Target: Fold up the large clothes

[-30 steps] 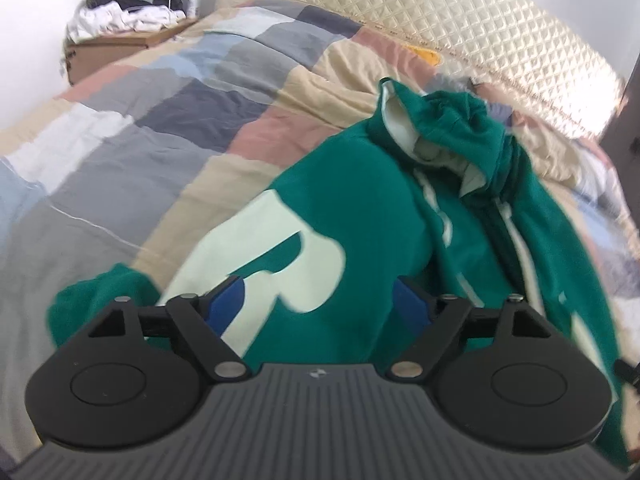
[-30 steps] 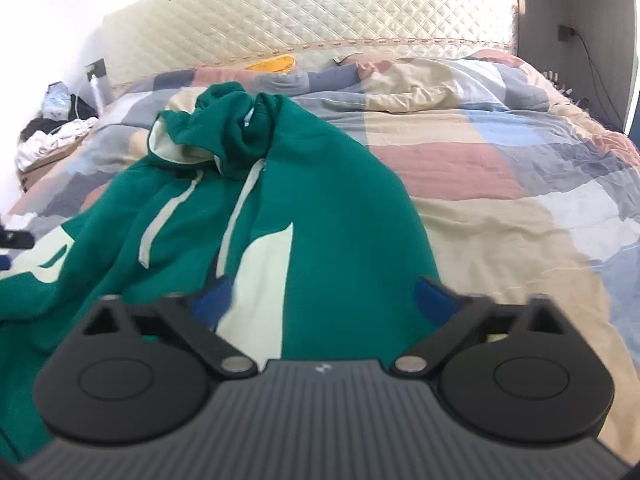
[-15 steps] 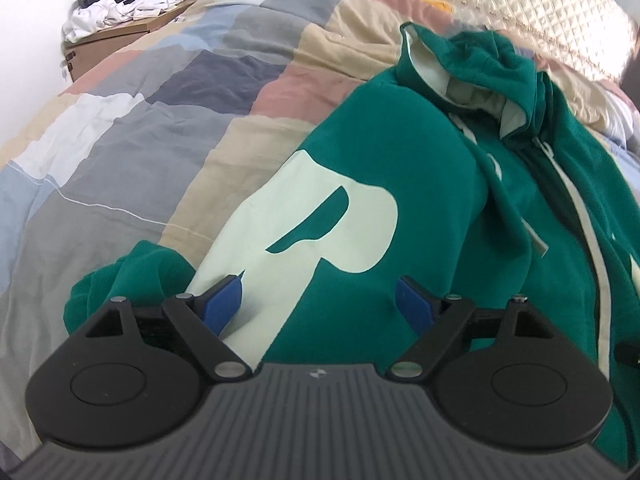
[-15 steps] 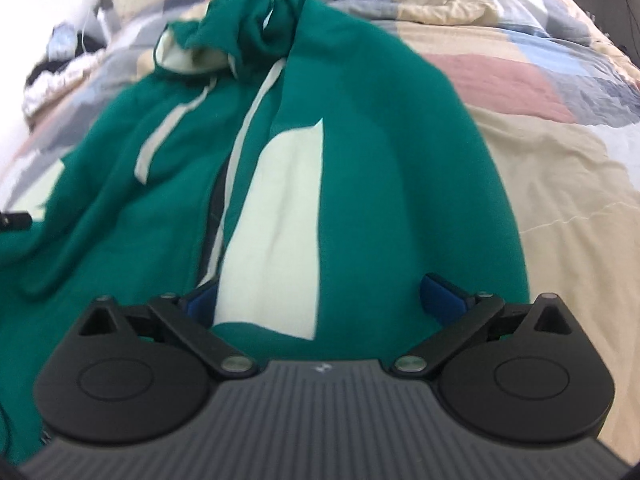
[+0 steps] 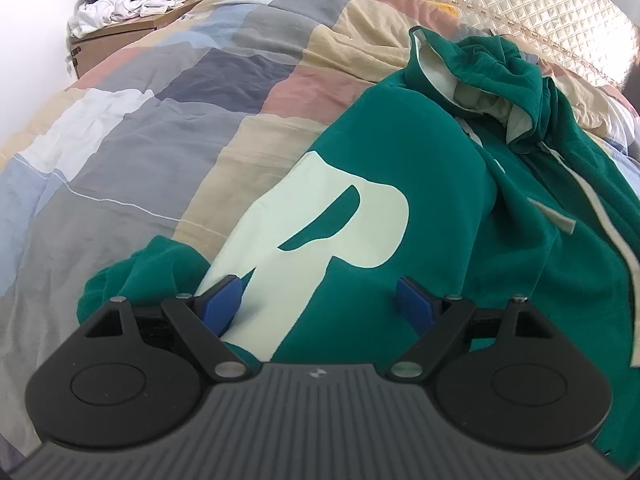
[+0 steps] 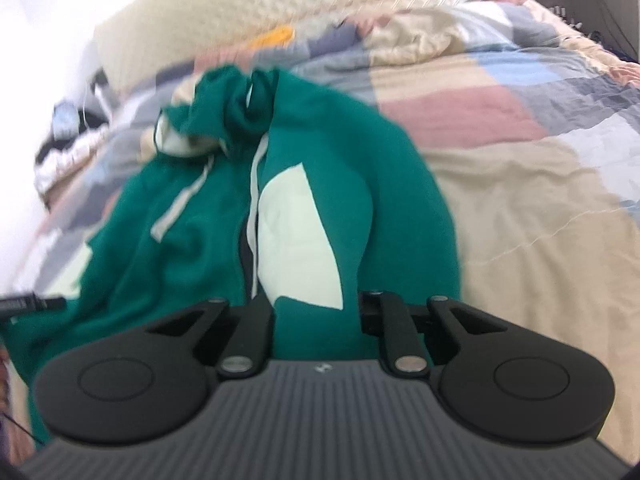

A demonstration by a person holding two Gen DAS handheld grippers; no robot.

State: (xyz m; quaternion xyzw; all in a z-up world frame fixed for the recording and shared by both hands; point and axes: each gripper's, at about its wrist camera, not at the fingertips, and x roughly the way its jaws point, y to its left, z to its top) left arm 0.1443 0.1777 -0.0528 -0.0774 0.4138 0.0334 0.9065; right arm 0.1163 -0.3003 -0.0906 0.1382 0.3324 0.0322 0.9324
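A large green hoodie [image 5: 420, 216] with cream lettering lies on the bed, hood toward the headboard. It also shows in the right wrist view [image 6: 328, 208], blurred. My left gripper [image 5: 320, 304] is open, its blue pads [image 5: 222, 302] down at the hoodie's near hem over the cream letter. My right gripper [image 6: 316, 312] has closed in on the near hem of the hoodie; its pads are hidden by cloth, and green fabric fills the narrow gap between its jaws.
The patchwork quilt [image 5: 160, 120] covers the bed, with a quilted cream headboard [image 5: 540, 4] behind. A wooden bedside table [image 5: 116, 40] piled with clothes stands at the far left. The left gripper's tip [image 6: 28, 304] shows at the right view's left edge.
My right gripper's jaws have drawn together on the hoodie's hem and the view has tilted. My left gripper has sunk closer to the hem and stays open.
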